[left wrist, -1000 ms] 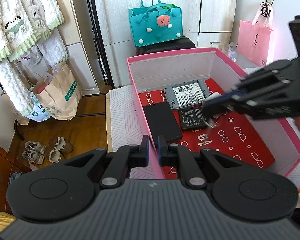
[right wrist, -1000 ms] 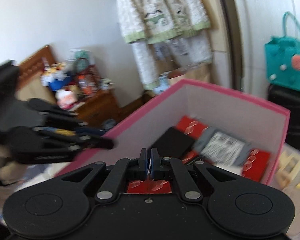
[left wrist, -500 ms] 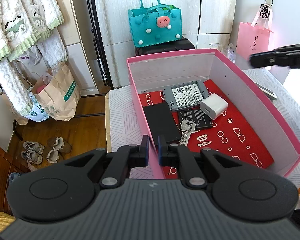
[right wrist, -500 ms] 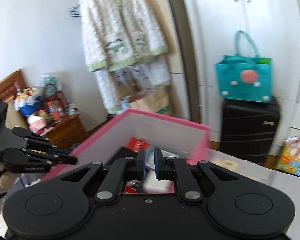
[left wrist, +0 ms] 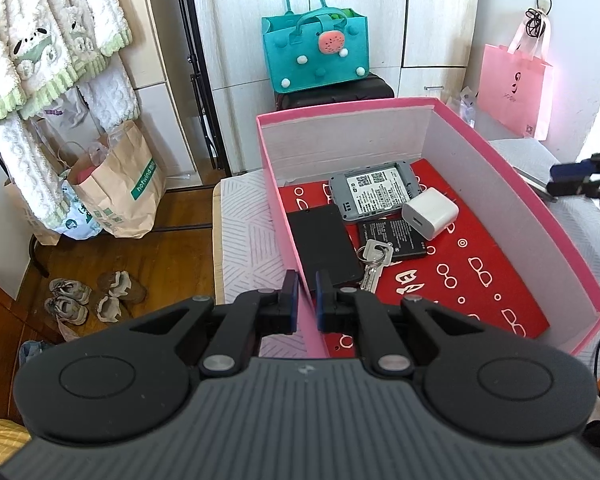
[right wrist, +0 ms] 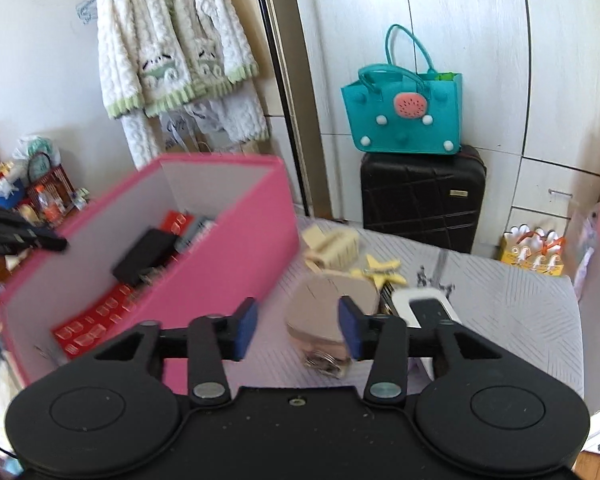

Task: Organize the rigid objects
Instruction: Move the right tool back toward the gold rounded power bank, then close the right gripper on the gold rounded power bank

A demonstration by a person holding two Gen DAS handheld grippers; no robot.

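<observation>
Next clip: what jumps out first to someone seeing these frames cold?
The pink box dominates, its red floor holding a white charger, keys and flat black devices. The left gripper pinches the box's near wall. Outside it, the right gripper hangs open over a beige pouch.

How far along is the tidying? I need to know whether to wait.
Partly done. The pink box holds a white charger, keys and flat devices. The left gripper pinches the box wall; the right gripper is open and empty. A beige pouch and yellow clips wait outside.
</observation>
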